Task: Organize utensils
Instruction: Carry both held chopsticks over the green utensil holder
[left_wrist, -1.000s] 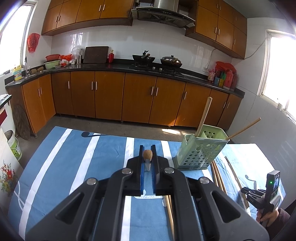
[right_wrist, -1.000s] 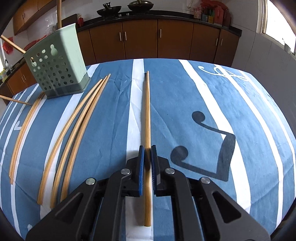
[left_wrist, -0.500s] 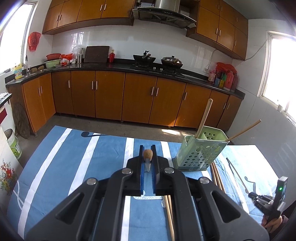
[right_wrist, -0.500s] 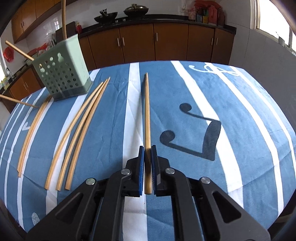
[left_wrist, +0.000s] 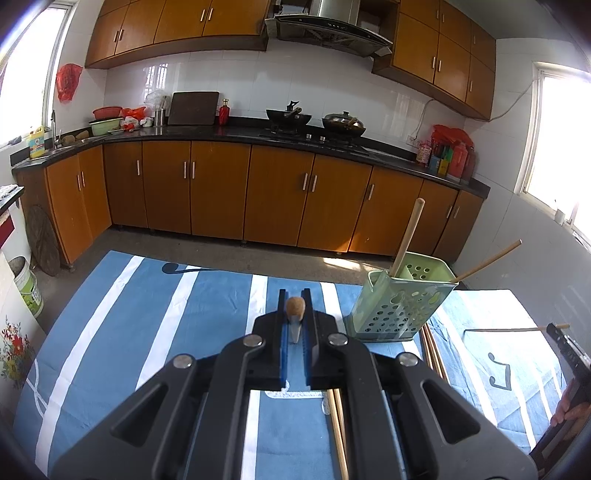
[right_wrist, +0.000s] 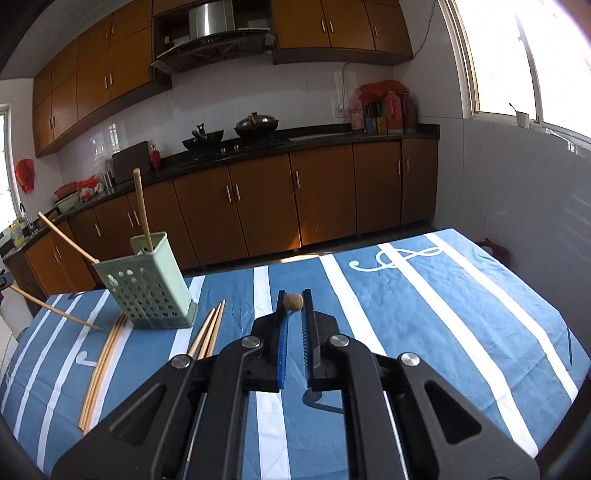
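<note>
Chopsticks: left tool clenched on one, right tool on another; green holder on table

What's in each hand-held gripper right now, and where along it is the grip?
Each holds one chopstick near its thick end: left hand-held gripper on chopstick, right hand-held gripper on chopstick.
</note>
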